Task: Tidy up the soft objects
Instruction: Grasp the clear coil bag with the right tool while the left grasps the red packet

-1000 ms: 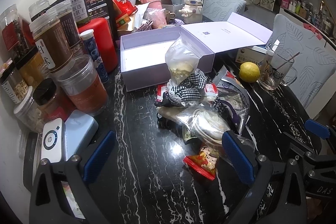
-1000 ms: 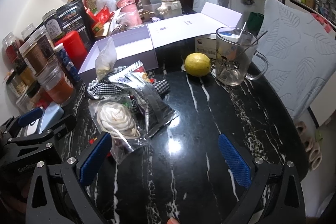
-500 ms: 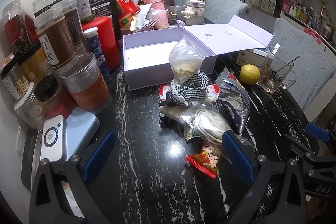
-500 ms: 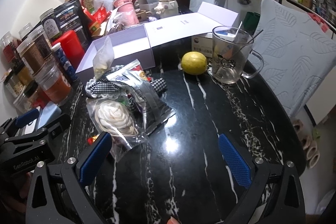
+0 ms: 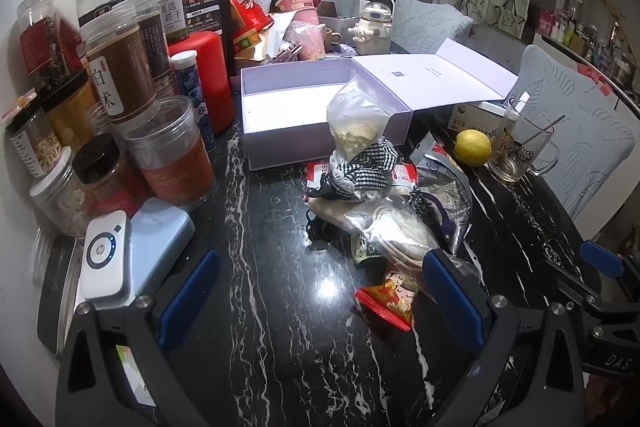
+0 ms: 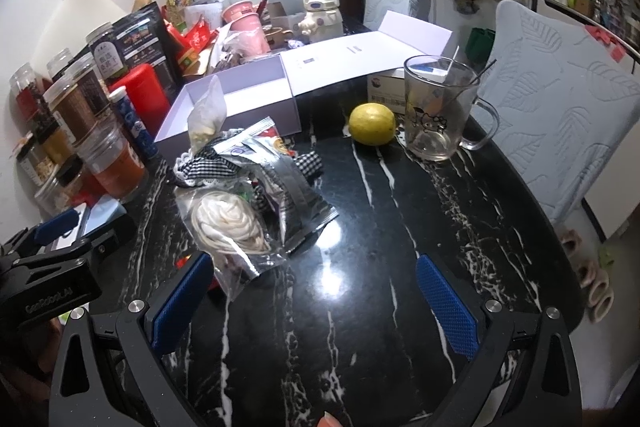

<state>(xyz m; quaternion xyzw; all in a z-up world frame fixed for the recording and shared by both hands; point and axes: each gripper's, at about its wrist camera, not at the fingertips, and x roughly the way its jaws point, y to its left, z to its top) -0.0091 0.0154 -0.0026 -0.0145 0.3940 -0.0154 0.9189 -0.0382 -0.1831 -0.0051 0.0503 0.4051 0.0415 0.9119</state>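
Both tools stand with jaws apart and empty: left gripper (image 5: 320, 291) and right gripper (image 6: 312, 295) low over the black marble table (image 6: 400, 227). Nearest lies a small red snack packet (image 5: 386, 301), then a clear bag of white coiled cord (image 6: 228, 223), light, slippery and crinkly, probably best pinched at its flat edge. Behind sit a silver foil pouch (image 6: 288, 183), checked cloth (image 5: 364, 167), and the open lilac box (image 5: 288, 107).
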